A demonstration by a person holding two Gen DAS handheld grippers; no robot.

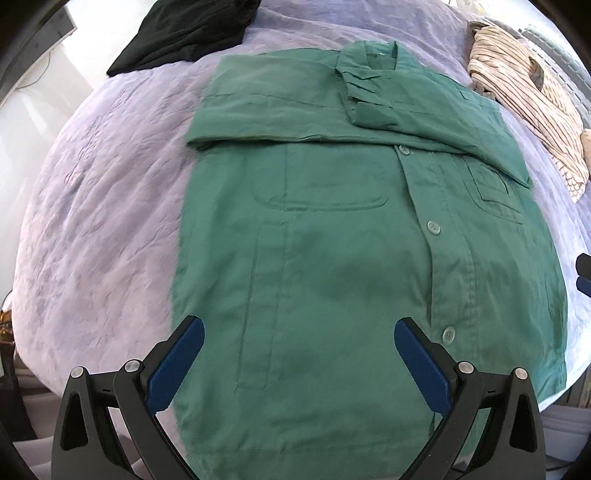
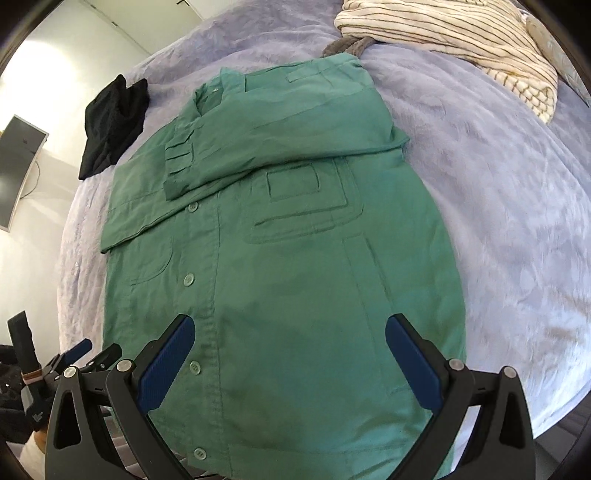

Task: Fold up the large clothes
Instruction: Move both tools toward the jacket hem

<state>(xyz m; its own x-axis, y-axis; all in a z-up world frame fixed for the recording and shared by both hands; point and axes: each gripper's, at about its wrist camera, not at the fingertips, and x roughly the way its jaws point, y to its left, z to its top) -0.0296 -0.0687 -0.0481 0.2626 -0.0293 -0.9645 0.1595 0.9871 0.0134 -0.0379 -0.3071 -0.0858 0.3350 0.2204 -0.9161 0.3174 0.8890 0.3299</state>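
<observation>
Sleeves already lie crossed over the chest of the green button-up shirt (image 1: pixel 332 258), which is spread front-up on the lavender bedspread (image 1: pixel 110 203) with its collar at 12 o'clock and its hem nearest me at 6 o'clock. Both my tools hang just above that hem: the left gripper (image 1: pixel 299 354) and the right gripper (image 2: pixel 290 350) each have their jaws spread wide and hold nothing. I judge the next step to be the bottom-up fold, so I would pinch the hem at its two corners, well apart and level, lift both together, and carry the hem toward the collar without dragging the folded sleeves loose. My left view shows the shirt's edge at 9 o'clock and only the tips of the other tool at 3 o'clock; my right view shows the edge at 3 o'clock, the lowest button, and a monitor (image 2: pixel 18 166) at 9 o'clock. Both catch the black garment (image 1: pixel 184 33) and the striped garment (image 2: pixel 461 40) near 12 o'clock.
</observation>
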